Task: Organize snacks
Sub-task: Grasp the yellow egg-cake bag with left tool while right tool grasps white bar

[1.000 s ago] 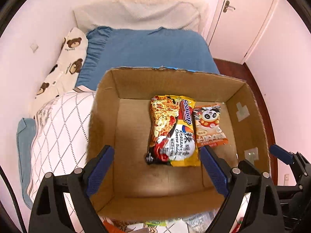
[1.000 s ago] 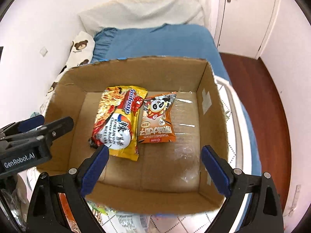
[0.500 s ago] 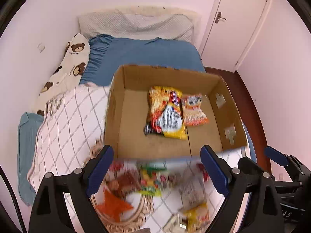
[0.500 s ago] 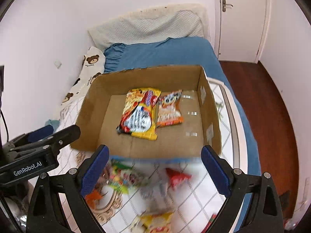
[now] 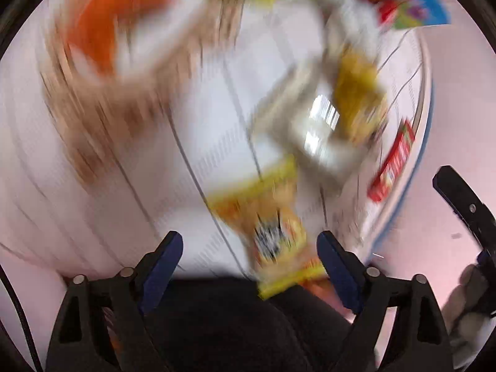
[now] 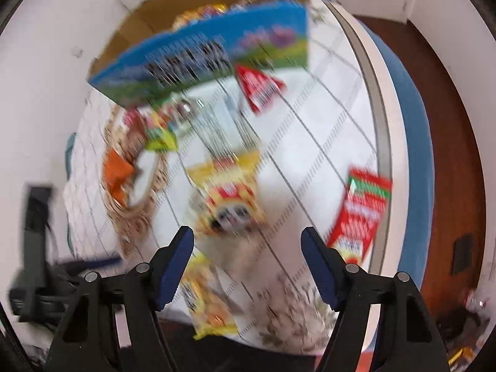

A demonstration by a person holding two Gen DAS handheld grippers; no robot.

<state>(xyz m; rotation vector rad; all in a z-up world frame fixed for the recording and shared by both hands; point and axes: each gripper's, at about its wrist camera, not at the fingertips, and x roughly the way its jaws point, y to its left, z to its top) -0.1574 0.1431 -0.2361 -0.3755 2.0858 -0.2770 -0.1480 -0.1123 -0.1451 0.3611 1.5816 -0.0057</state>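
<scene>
Both views are motion-blurred. The cardboard box with a blue printed front stands at the far end of the white quilt; snack packets show inside it. Loose snacks lie on the quilt: a yellow packet, a red packet, a red triangular packet, another yellow packet at the near edge. My right gripper is open and empty just above the yellow packet. My left gripper is open and empty over a yellow packet; a red packet lies to its right.
A woven round tray with an orange packet and colourful snacks lies left on the quilt. The blue bed edge and wooden floor are on the right. The other gripper shows at the left edge.
Both grippers have pulled back from the box and tilted down fast toward the near quilt. The loose snacks now fill the views; the box has receded to the top. Both jaws stay open.
</scene>
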